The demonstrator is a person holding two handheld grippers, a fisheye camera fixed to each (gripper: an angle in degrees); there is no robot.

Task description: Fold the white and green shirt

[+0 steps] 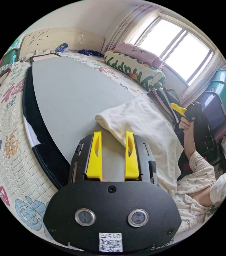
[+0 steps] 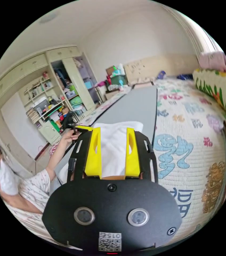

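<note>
My left tongs [image 1: 113, 140] hang released over the grey board [image 1: 73, 93] on the bed, jaws apart, right jaw just beside the folded edge of the cream white shirt [image 1: 142, 125]. Shirt drapes off the board's edge toward me. My right tongs [image 2: 113, 137] also released, jaws apart above the shirt [image 2: 115, 149], gripping nothing.

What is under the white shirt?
The shirt lies on a grey board, which sits on a patterned mat on the bed. Part of the shirt hangs over the board's edge; whatever is beneath the cloth there stays covered.
</note>
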